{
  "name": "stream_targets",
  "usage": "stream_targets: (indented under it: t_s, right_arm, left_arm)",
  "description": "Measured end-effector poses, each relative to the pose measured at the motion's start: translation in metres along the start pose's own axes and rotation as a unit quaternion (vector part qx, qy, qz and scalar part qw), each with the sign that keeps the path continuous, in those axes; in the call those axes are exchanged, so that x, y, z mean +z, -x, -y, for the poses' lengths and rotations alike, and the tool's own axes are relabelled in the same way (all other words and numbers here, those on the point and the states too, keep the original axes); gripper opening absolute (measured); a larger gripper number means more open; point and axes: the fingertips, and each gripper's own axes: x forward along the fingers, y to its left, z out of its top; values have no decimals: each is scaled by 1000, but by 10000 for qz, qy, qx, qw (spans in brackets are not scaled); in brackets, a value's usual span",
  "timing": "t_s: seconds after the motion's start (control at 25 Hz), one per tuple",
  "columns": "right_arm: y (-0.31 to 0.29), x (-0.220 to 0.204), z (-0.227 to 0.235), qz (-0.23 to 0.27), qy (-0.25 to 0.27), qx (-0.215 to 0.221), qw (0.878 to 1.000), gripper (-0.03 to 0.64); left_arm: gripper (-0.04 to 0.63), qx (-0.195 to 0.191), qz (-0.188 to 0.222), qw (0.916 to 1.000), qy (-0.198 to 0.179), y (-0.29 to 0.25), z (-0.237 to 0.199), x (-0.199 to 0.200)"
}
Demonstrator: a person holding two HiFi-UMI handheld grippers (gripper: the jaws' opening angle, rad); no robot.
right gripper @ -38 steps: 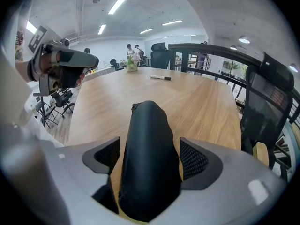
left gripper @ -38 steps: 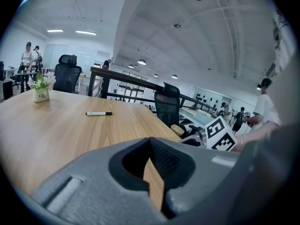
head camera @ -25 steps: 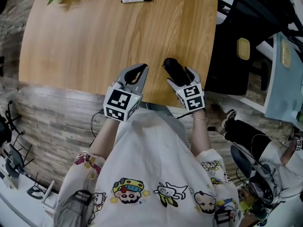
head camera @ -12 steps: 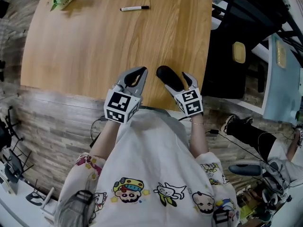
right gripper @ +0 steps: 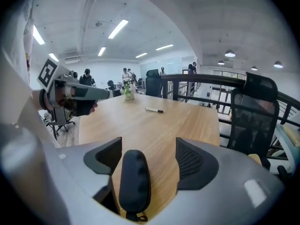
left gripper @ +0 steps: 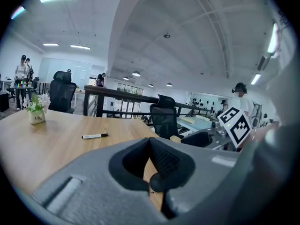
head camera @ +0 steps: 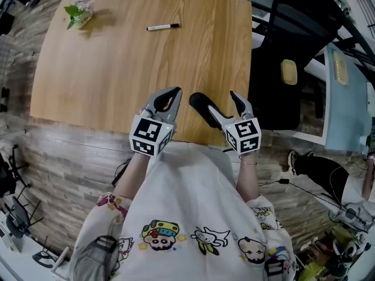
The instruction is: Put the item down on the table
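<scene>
A black oblong zip case (head camera: pixel 201 105) lies near the front edge of the wooden table (head camera: pixel 111 69). My right gripper (head camera: pixel 220 101) stands open around it; its jaws have just been closing a little. In the right gripper view the case (right gripper: pixel 133 184) lies between the jaws of the right gripper (right gripper: pixel 149 161), close beside the left pad (right gripper: pixel 107 156) and clearly apart from the right pad (right gripper: pixel 190 161). Whether the case rests on the table or leans on the left finger I cannot tell. To its left, my left gripper (head camera: pixel 174 91) is shut and holds nothing; its tips meet in the left gripper view (left gripper: pixel 151 186).
A marker pen (head camera: pixel 163 26) lies at the far side of the table, and a small potted plant (head camera: pixel 79 10) stands at the far left corner. A black office chair (head camera: pixel 287 69) is just past the table's right edge. People stand far off in the office.
The right gripper has risen and tilted; the case now sits by its left finger instead of filling the gap. The left gripper has lifted a little.
</scene>
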Motion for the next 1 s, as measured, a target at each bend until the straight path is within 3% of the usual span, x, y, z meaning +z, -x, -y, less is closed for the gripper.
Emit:
stream_targets:
  t_s: [0.28, 0.64, 0.8, 1.0]
  right_arm:
    - [32, 60, 6, 890, 226, -197, 9956, 290]
    - [67, 104, 16, 2106, -399, -504, 9755, 133]
    - [75, 109, 17, 2355, -593, -577, 9683, 86]
    - [76, 102, 17, 2273, -775, -537, 9692, 11]
  left_arm:
    - [-1, -18, 264, 9995, -173, 3, 5, 27]
    - [-1, 4, 421, 9989, -217, 13, 5, 41]
    - [0, -25, 430, 9988, -210, 14, 4, 43]
    - [-1, -72, 383, 9990, -222, 13, 6, 42]
